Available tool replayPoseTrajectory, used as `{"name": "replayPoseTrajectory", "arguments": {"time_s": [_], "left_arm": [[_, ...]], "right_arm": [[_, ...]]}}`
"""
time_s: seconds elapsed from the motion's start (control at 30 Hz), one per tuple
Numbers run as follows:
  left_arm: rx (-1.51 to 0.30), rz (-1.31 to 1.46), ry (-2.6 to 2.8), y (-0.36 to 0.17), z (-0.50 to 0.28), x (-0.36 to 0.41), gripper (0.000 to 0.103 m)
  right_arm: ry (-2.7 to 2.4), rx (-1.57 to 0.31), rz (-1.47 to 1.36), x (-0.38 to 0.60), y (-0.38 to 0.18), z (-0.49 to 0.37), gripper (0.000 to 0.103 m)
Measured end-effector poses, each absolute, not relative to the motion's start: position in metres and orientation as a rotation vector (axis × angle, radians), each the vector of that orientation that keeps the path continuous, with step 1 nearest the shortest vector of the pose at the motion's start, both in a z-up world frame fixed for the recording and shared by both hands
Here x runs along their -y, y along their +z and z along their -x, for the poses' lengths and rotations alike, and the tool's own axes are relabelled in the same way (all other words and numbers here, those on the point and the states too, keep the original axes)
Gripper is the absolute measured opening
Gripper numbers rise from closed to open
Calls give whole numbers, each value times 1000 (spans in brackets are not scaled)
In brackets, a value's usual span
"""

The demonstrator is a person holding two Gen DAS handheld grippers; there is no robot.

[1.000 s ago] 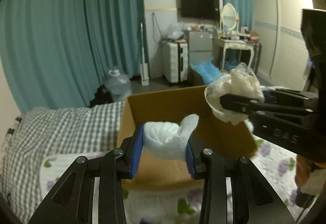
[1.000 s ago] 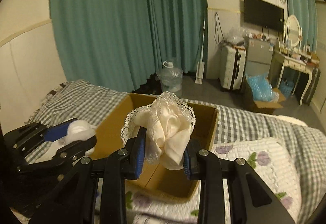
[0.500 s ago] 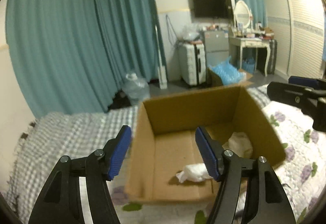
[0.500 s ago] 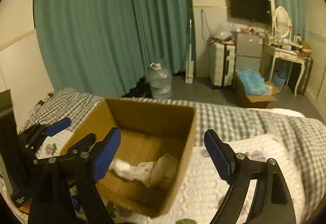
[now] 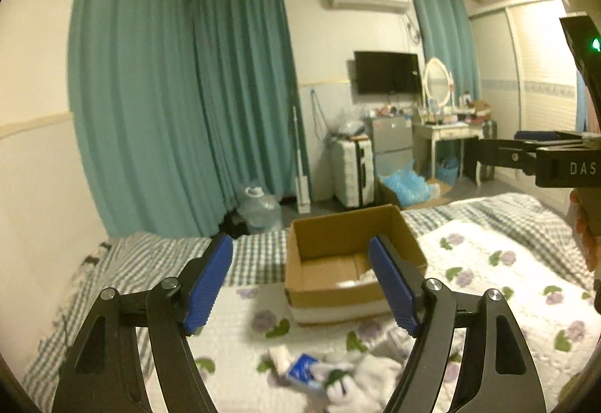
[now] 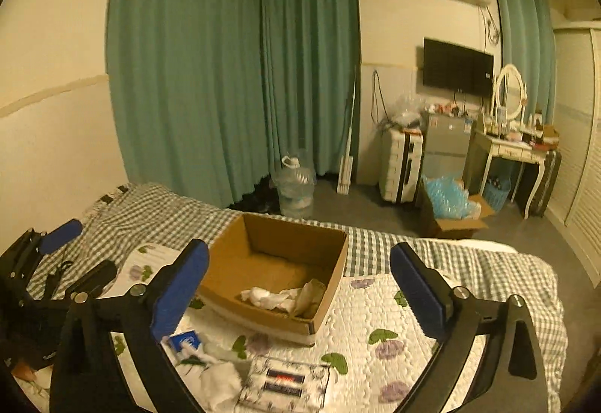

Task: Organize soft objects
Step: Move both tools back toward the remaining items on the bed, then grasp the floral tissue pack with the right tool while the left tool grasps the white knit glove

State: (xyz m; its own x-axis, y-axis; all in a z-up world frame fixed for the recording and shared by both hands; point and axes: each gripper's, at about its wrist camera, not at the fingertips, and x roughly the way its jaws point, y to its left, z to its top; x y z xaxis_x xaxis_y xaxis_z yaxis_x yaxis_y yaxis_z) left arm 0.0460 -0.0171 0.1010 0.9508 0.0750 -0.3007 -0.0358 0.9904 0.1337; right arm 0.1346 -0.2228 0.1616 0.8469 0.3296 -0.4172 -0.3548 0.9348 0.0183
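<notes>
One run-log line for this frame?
left tongs open | right tongs open | cloths in box | more cloths on bed

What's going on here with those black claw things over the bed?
A person is tidying soft items into a cardboard box on the bed, using a handheld gripper in each hand. At this moment the left gripper and right gripper are both open and hold nothing. A white cloth and a cream one lie inside the box. More white soft things are piled on the flowered quilt in front of the box, not yet picked up.
</notes>
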Motion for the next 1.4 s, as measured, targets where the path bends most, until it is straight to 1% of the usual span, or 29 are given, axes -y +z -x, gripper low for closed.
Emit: {"name": "replayPoseTrajectory", "arguments": {"time_s": [0.07,0.17,0.27,0.33,0.4,0.6,0.73,0.97,1.13,1.23,1.27,1.33,1.37,1.4], "left_arm": [[-307,-108,50,102,-30,16,76],[-307,-86,51,97,-15,16,76],[-331,-79,89,80,-14,17,76],[-368,-73,96,61,-14,21,76],[-415,-64,111,38,-24,22,76],[-629,-8,114,-49,-57,27,76],[-731,-20,92,-92,-65,37,76],[-816,-47,27,-130,-77,50,76],[-832,8,2,-137,-93,48,75],[-840,22,-17,-141,-95,51,71],[-839,21,-27,-141,-94,52,62],[-845,41,-69,-140,-91,52,50],[-844,40,-71,-139,-90,52,46],[-841,36,-79,-138,-89,53,44]], "right_arm": [[360,-408,67,224,166,-115,101],[377,-425,60,225,161,-94,101],[384,-455,80,224,142,-83,101],[366,-486,111,224,119,-83,101],[349,-541,122,226,92,-89,101],[316,-737,88,242,4,-125,101],[287,-833,84,246,-35,-146,101],[280,-957,70,234,-81,-175,101],[269,-1001,108,222,-102,-184,101],[288,-1034,56,222,-111,-191,101],[301,-1049,33,221,-114,-194,101],[333,-1075,-17,222,-119,-195,101],[347,-1084,-32,221,-121,-195,100],[359,-1085,-29,219,-121,-193,97]]}}
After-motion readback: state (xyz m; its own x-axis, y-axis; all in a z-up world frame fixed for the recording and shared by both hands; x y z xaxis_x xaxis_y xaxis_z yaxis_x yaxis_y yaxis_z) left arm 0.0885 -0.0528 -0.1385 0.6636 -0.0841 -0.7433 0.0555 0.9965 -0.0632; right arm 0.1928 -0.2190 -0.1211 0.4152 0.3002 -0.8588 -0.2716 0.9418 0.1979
